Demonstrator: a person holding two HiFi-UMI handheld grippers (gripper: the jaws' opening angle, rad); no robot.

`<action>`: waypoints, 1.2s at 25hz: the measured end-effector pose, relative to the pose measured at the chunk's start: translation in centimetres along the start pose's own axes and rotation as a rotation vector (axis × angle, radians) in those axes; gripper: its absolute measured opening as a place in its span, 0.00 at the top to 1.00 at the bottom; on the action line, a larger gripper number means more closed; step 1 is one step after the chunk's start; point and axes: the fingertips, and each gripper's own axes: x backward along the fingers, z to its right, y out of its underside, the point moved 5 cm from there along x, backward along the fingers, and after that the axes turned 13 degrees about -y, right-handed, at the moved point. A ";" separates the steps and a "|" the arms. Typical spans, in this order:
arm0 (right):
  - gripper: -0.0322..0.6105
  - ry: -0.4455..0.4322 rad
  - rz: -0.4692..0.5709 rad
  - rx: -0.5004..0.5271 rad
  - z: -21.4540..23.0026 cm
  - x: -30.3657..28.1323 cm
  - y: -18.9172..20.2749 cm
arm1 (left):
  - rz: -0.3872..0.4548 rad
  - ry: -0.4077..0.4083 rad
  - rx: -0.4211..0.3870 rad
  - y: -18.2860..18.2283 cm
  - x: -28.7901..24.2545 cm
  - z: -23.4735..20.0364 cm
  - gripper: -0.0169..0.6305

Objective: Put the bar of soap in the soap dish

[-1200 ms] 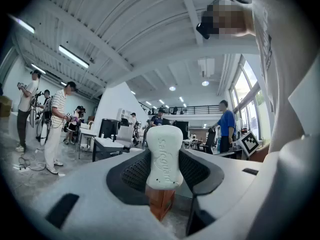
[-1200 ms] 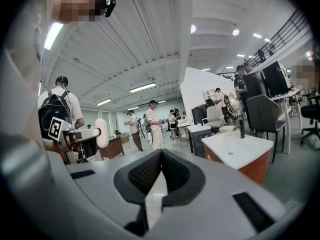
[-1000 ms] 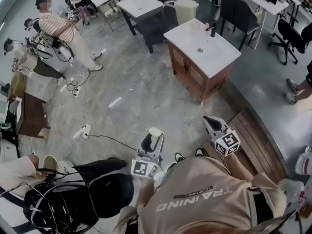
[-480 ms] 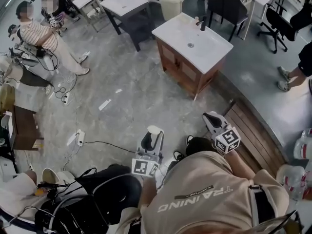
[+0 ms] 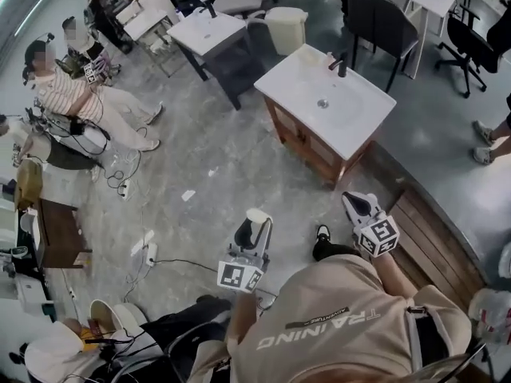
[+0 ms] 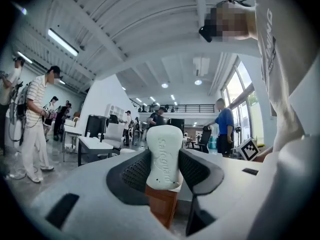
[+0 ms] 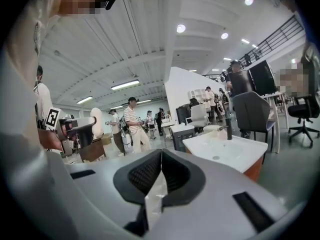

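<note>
A white bar of soap stands upright between the jaws of my left gripper, which is shut on it. In the head view the left gripper is held out over the floor with the soap at its tip. My right gripper is to its right; its jaws are pressed together with nothing between them. Ahead stands a wooden vanity with a white sink top and a dark faucet. A small pale object sits on its far corner; whether it is the soap dish is unclear.
A second white-topped table and a cream bin stand behind the vanity. People stand at the left, with cables and a power strip on the floor. A wooden step runs at the right. Chairs stand at the back.
The head view has swung and the person has stepped, so the vanity and the people at the left have shifted in the picture. Both grippers keep their pose; the soap stays held.
</note>
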 end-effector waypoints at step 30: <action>0.93 0.092 -0.101 -0.049 19.3 -30.3 -7.7 | -0.061 0.195 0.051 0.0 -35.7 -22.4 0.70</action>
